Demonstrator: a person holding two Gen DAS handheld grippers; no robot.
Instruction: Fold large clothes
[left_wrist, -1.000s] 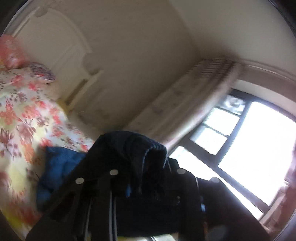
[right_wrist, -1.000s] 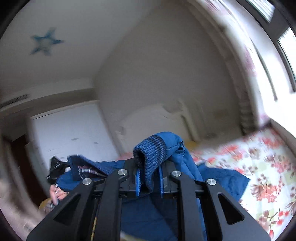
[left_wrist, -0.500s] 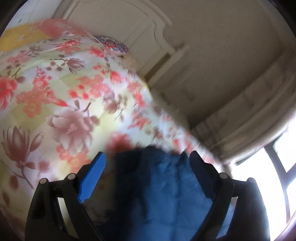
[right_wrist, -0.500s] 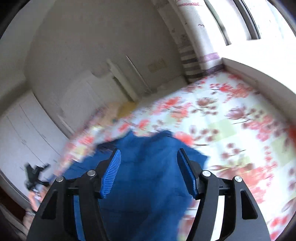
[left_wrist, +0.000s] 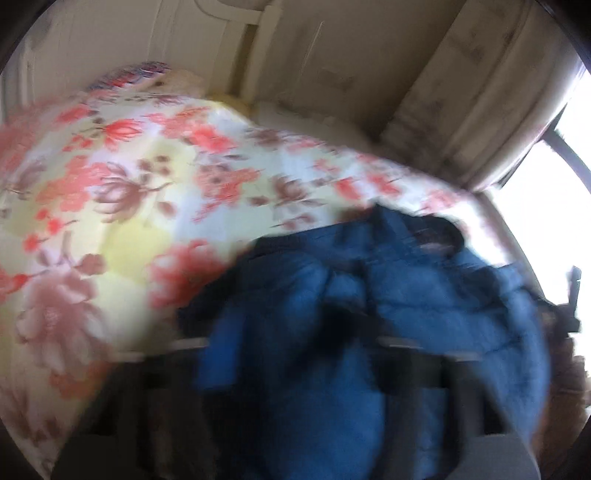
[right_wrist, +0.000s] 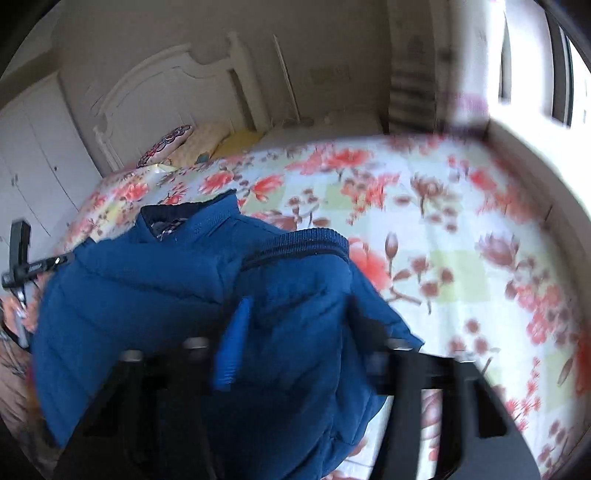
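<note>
A blue quilted jacket (right_wrist: 177, 295) lies rumpled on the floral bedspread (right_wrist: 443, 229), filling the lower left of the right wrist view. Its ribbed, dark-striped cuff (right_wrist: 295, 245) arches near the centre, and its collar (right_wrist: 192, 218) with a plaid lining points toward the upper left. The right gripper (right_wrist: 291, 343) is spread wide, its fingers (right_wrist: 231, 347) over the fabric, gripping nothing. In the blurred left wrist view the jacket (left_wrist: 332, 332) covers the left gripper (left_wrist: 314, 369); its opening cannot be told.
</note>
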